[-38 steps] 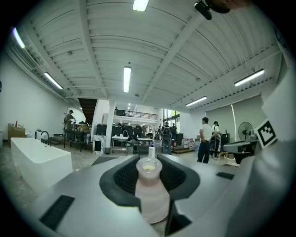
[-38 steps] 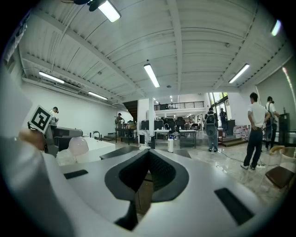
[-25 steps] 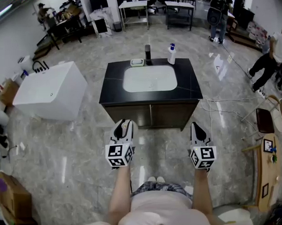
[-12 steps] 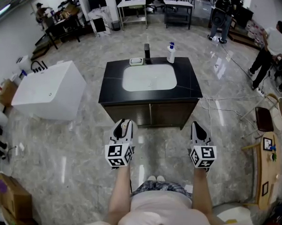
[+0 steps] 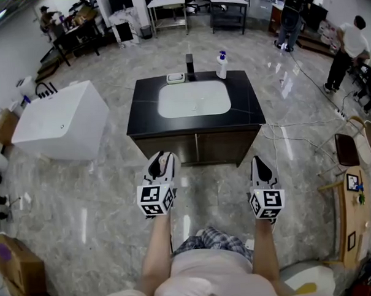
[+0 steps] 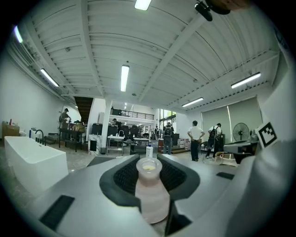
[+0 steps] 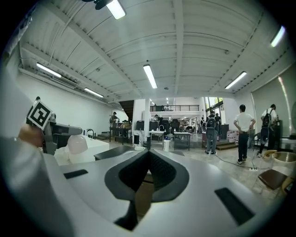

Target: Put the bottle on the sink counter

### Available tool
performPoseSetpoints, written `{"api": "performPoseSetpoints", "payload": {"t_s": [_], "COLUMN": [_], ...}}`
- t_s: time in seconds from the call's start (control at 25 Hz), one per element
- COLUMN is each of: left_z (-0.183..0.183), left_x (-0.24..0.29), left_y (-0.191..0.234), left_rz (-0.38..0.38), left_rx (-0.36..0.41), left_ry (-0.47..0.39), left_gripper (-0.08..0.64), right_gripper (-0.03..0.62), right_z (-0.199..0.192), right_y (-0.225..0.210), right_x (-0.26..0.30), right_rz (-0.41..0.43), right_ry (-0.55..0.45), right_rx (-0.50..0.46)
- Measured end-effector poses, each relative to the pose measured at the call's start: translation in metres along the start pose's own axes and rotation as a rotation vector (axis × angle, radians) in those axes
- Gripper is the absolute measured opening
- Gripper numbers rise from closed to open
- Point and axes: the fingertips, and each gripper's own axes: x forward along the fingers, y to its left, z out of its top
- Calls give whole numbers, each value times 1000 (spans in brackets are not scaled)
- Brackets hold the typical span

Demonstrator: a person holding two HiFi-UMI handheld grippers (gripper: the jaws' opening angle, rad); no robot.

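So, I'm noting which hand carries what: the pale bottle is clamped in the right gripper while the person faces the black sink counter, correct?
Wrong gripper. The pale bottle is clamped in the left gripper, as the left gripper view shows; the right gripper is shut on nothing. The person does face the black sink counter.

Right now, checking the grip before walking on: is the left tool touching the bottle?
Touching. The left gripper view shows the pale bottle standing between the jaws of the left tool, which are closed against its sides.
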Motion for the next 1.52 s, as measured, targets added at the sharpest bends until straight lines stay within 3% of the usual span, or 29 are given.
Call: {"api": "performPoseSetpoints", "payload": {"t_s": [0.68,1.52], "left_z": [-9,8], "left_x": [60,241], "left_y": [22,98], "left_rz": [-3,58], "left_rx": [-7,-10], "left_ry": [13,23], "left_gripper": [133,132], "right_gripper": [15,15], "right_z": [-5,16], "right_y": [-15,-47], "right_x": [59,280], "right_rz": [-3,92], "right_ry": [-2,5], "right_rx": [26,48]}}
